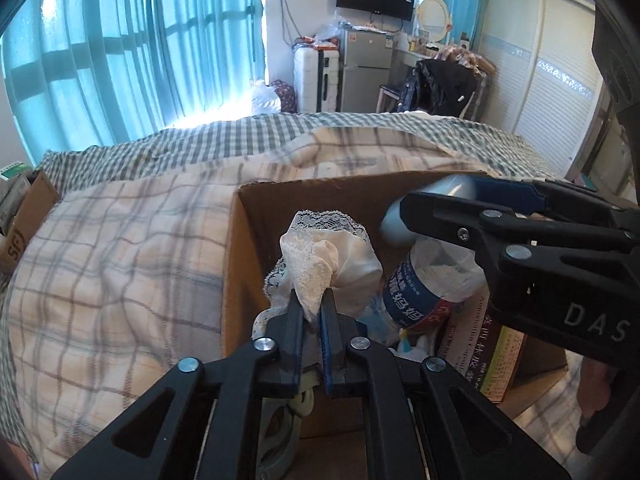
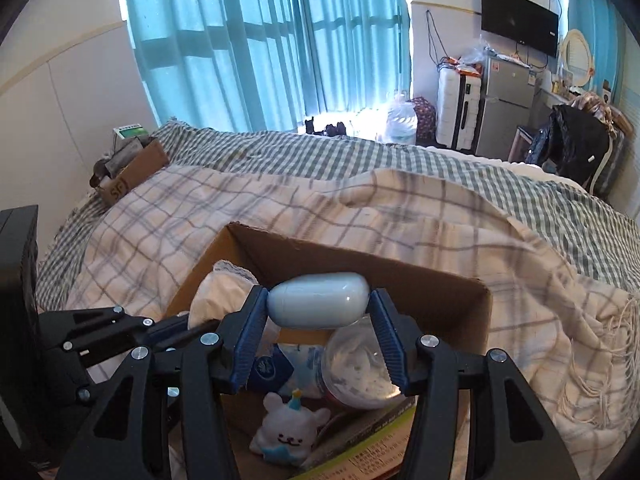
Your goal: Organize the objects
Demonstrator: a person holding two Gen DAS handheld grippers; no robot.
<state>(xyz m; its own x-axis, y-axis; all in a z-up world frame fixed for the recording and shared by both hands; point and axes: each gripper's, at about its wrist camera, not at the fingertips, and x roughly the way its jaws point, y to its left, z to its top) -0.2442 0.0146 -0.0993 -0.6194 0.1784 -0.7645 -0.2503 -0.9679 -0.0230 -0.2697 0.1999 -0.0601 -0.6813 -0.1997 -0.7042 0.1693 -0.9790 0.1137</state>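
Note:
An open cardboard box [image 1: 260, 216] [image 2: 440, 284] sits on the bed. My left gripper [image 1: 312, 300] is shut on a white lace-trimmed cloth [image 1: 324, 256] and holds it over the box's left side; the cloth also shows in the right wrist view [image 2: 216, 292]. My right gripper [image 2: 319, 304] [image 1: 404, 200] is shut on a pale blue egg-shaped capsule [image 2: 319, 300] [image 1: 432, 196], held by its ends above the box. Inside the box lie a plastic bottle with a blue label [image 1: 416, 288] [image 2: 360, 364], a small white bear toy [image 2: 286, 428] and a medicine carton [image 1: 496, 356] [image 2: 372, 448].
The box rests on a plaid blanket [image 1: 120, 260] [image 2: 520, 280] over a green checked bedsheet [image 2: 360, 156]. A second cardboard box [image 2: 132, 176] [image 1: 24, 220] stands at the bed's far left corner. Blue curtains, a suitcase, a fridge and a chair with clothes stand beyond the bed.

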